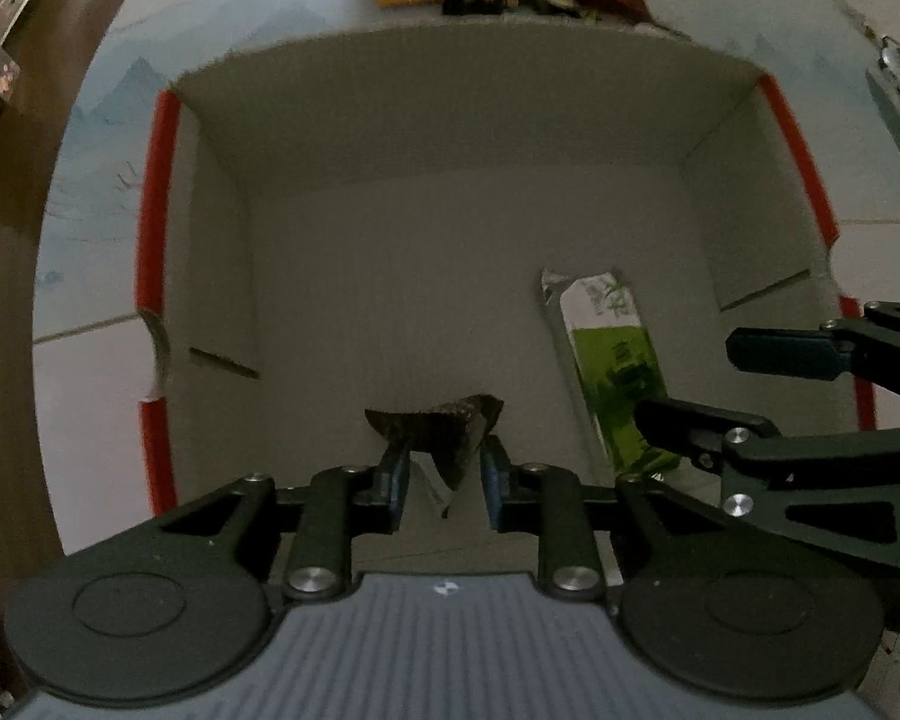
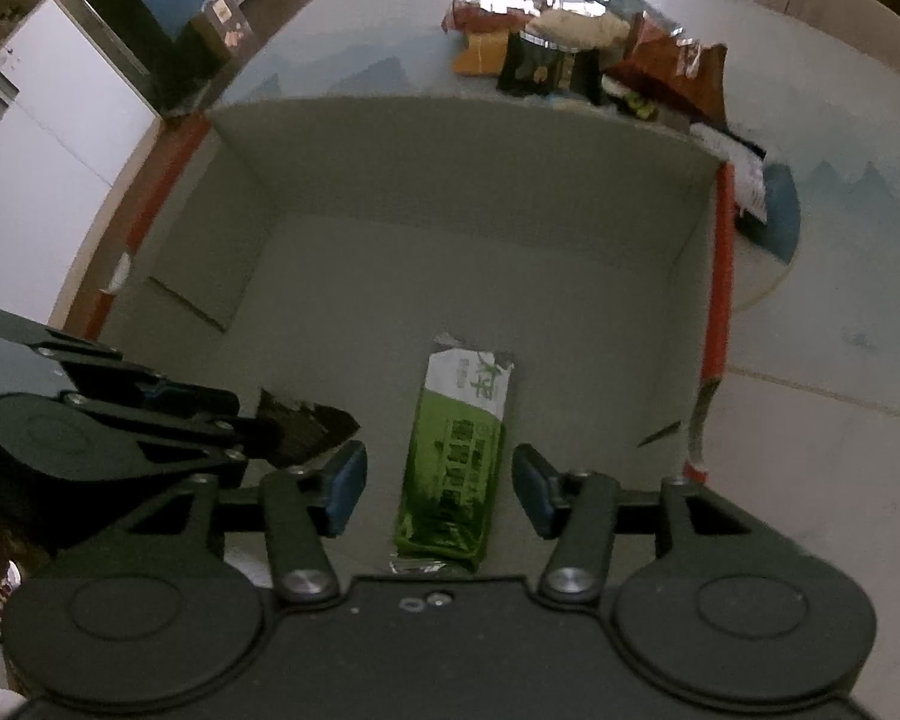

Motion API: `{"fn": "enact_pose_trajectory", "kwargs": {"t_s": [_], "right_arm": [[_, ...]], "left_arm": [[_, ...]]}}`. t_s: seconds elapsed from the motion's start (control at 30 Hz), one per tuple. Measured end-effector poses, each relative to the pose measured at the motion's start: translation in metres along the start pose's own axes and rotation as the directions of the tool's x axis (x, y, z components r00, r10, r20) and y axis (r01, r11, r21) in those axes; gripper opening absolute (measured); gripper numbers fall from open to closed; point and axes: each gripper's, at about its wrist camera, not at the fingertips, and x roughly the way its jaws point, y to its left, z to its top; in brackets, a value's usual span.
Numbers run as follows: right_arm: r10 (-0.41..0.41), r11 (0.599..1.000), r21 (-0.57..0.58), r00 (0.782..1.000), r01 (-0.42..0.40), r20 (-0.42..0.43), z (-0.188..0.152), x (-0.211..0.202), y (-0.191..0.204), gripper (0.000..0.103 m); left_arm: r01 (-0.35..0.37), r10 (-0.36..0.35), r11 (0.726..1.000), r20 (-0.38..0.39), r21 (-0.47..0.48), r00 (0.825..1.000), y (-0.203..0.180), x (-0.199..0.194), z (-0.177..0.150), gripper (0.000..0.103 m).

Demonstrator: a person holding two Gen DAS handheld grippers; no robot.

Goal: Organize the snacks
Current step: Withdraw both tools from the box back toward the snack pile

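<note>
Grey cardboard fills most of what I see: an open box with red-edged rims [image 1: 153, 192] sits on the pale worktop with a faint blue mountain print [image 2: 822, 360], and both my grippers reach down into it. My left gripper [image 1: 441, 480] points straight into the box, its blue-padded fingers [image 1: 395, 483] slightly parted around a small dark crinkled snack packet [image 1: 450, 432]; the packet hangs between them and appears to touch the left pad, but I cannot tell whether the pads press on it. My right gripper [image 2: 441, 486] stands noticeably wider, its jaws well apart on either side of a long green and white foil snack bar [image 2: 453, 456] that lies flat on the box floor, lengthwise between the fingers, with clear gaps to both pads, so nothing is in its grip. In the left wrist view that bar [image 1: 615, 372] lies to the right of the dark packet, near the right wall, with the right gripper's black fingers [image 1: 690, 426] over its near end. Beyond the far wall of the box, a heap of mixed snack bags in brown, orange, black and silver foil [image 2: 576, 54] rests on the worktop, and one more white and dark packet [image 2: 747, 168] lies just outside the box's far right corner.
</note>
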Motion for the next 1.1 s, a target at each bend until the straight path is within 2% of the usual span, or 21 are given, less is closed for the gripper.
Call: {"fn": "enact_pose_trajectory", "kwargs": {"t_s": [0.17,0.4,0.47,0.5,0.53,0.6,0.63,0.67,0.83,0.97,1.1], "right_arm": [[0.008,1.000,0.000,0.999,-0.008,0.052,0.002,-0.021,0.000,0.061],[0.006,1.000,0.019,0.993,-0.009,0.121,0.007,-0.050,-0.004,0.063],[0.008,1.000,0.019,0.990,-0.011,0.141,0.009,-0.059,-0.005,0.068],[0.008,1.000,0.019,0.988,-0.012,0.155,0.010,-0.064,-0.006,0.074],[0.008,1.000,0.017,0.986,-0.011,0.169,0.011,-0.069,-0.007,0.078],[0.003,1.000,0.015,0.980,-0.006,0.197,0.014,-0.079,-0.008,0.079],[-0.001,1.000,0.014,0.978,-0.002,0.208,0.016,-0.083,-0.010,0.079],[-0.002,1.000,0.014,0.976,-0.001,0.218,0.018,-0.087,-0.011,0.080],[-0.017,1.000,0.002,0.963,0.017,0.269,0.032,-0.107,-0.020,0.085],[-0.040,0.999,0.001,0.950,0.042,0.309,0.047,-0.120,-0.030,0.092],[-0.061,0.998,0.014,0.937,0.060,0.343,0.063,-0.130,-0.044,0.098]], "left_arm": [[-0.003,0.002,1.000,0.057,0.005,0.998,0.000,-0.020,-0.003,0.026],[0.001,-0.004,1.000,0.134,0.025,0.991,-0.003,-0.048,-0.009,0.026],[0.006,-0.012,0.999,0.157,0.036,0.987,-0.004,-0.059,-0.005,0.027],[0.007,-0.014,0.999,0.170,0.040,0.985,-0.006,-0.062,-0.004,0.027],[0.009,-0.017,0.999,0.183,0.044,0.983,-0.008,-0.066,-0.002,0.028],[0.013,-0.024,0.999,0.213,0.050,0.977,-0.011,-0.075,0.001,0.041],[0.016,-0.027,0.999,0.227,0.052,0.973,-0.012,-0.078,0.003,0.053],[0.018,-0.030,0.998,0.247,0.053,0.969,-0.012,-0.084,0.005,0.060],[0.016,-0.037,0.998,0.312,0.067,0.949,-0.014,-0.106,0.021,0.062],[-0.002,-0.024,0.998,0.367,0.070,0.930,-0.016,-0.122,0.038,0.070],[-0.011,-0.018,0.998,0.409,0.069,0.912,-0.018,-0.132,0.058,0.073]]}}
